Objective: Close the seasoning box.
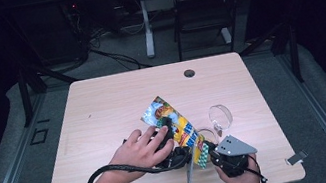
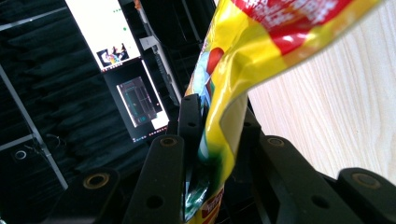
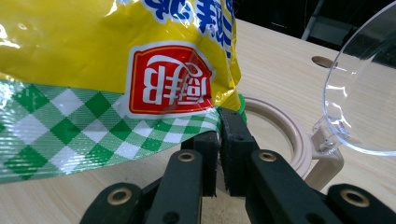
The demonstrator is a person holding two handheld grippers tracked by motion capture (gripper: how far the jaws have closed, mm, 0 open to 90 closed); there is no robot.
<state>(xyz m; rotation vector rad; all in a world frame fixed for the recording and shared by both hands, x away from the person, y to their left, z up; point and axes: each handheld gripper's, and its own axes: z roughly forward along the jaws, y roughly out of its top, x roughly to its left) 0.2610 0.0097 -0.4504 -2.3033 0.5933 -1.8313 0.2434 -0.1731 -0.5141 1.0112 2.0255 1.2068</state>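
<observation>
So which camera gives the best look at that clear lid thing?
The right gripper view: the clear lid looms close, hinged to a beige ring. The high view shows it small, beside the snack bag.

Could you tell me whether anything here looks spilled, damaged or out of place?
Nothing looks spilled or torn. The yellow snack bag is held off the table between the left gripper and right gripper, crumpled where each pinches it. The container's clear lid stands open.
</observation>
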